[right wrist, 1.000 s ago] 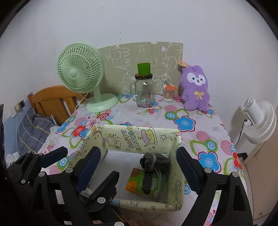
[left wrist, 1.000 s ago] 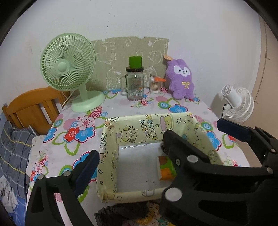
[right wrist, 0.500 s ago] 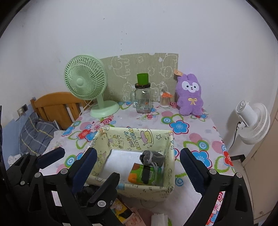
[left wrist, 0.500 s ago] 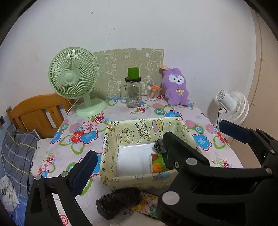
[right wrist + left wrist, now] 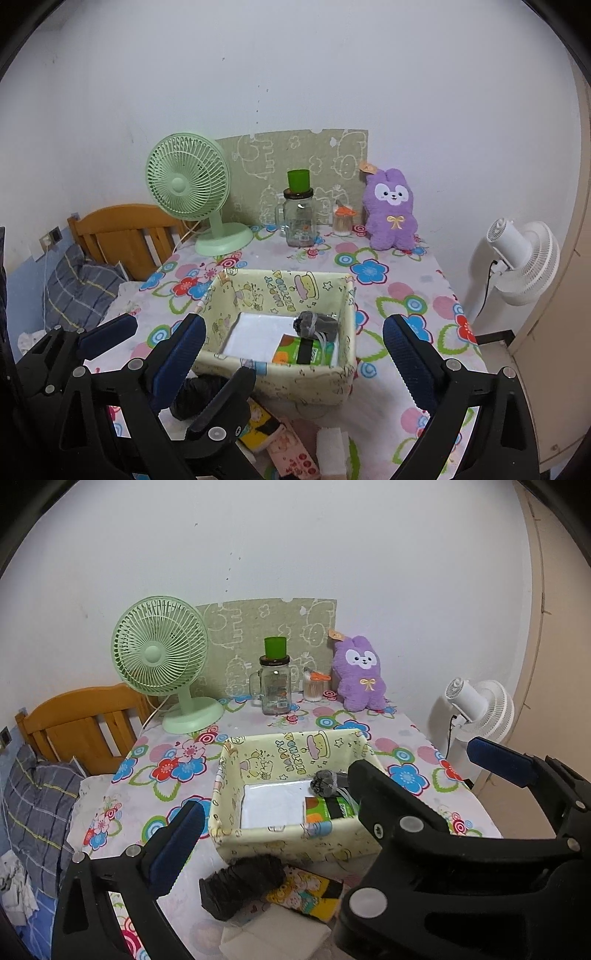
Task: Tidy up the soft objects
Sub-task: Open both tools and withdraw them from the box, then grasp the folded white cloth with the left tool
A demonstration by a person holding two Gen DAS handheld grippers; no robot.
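Note:
A pale yellow fabric basket [image 5: 295, 746] [image 5: 347, 314] stands mid-table. Inside it lie a grey rolled sock [image 5: 327, 782] [image 5: 316, 325] and a green-orange tissue pack [image 5: 325, 808] [image 5: 303, 350] at the right side. In front of the basket lie a black rolled cloth [image 5: 243, 886] [image 5: 195, 395], a yellow cartoon pack [image 5: 306, 891] [image 5: 258, 424], a pink pack [image 5: 295, 454] and white folded pieces [image 5: 273, 938] [image 5: 330, 450]. My left gripper [image 5: 332, 797] is open and empty above the table's near edge. My right gripper [image 5: 295, 339] is open and empty too, to its right.
At the table's back stand a green desk fan [image 5: 162, 664], a glass jar with a green cup on it [image 5: 275, 686], a small toothpick jar [image 5: 313, 686] and a purple plush bunny [image 5: 362, 675]. A wooden bed frame [image 5: 81, 716] is left, a white fan [image 5: 480, 709] right.
Both grippers have pulled back and up from the basket, so more of the table and the items in front of the basket now show. The sock and tissue pack stay in the basket.

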